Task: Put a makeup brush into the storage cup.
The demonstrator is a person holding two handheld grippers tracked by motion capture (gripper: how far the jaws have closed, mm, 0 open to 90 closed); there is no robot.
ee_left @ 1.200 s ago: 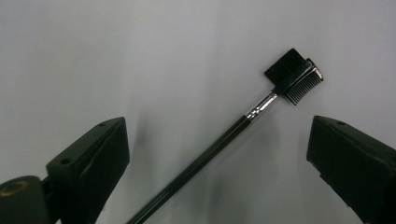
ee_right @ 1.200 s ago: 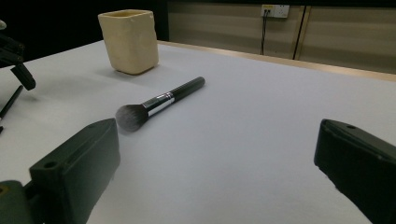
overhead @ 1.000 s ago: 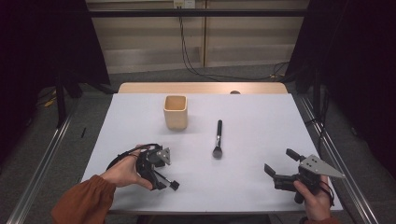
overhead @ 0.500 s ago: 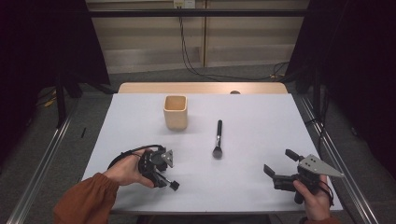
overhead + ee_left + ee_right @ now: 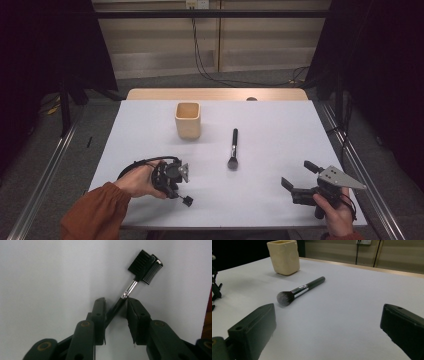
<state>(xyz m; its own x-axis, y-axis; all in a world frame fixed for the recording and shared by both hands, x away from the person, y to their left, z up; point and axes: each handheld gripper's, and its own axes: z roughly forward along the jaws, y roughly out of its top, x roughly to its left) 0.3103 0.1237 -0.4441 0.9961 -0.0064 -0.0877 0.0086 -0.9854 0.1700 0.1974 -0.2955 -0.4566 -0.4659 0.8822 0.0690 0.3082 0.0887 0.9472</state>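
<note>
My left gripper (image 5: 176, 186) lies at the table's front left, held in a hand with an orange sleeve. Its jaws are drawn in on the thin handle of a small black brow brush with a comb head (image 5: 145, 267), which crosses slantwise between them and touches both. That head (image 5: 187, 201) pokes out toward the front edge. My right gripper (image 5: 298, 174) rests at the front right, open wide with nothing between its jaws (image 5: 329, 335). A black powder brush (image 5: 233, 147) lies mid-table, bristles toward me (image 5: 284, 298).
A beige square cup (image 5: 188, 120) stands upright at the back left of the white table (image 5: 280, 125), behind the powder brush (image 5: 299, 290); the cup (image 5: 284, 256) shows far left in the right gripper view. Metal rails run along both sides of the table.
The left hand has turned its gripper slightly and shifted a little toward the front. The small brush stays between its jaws. The right gripper has not moved.
</note>
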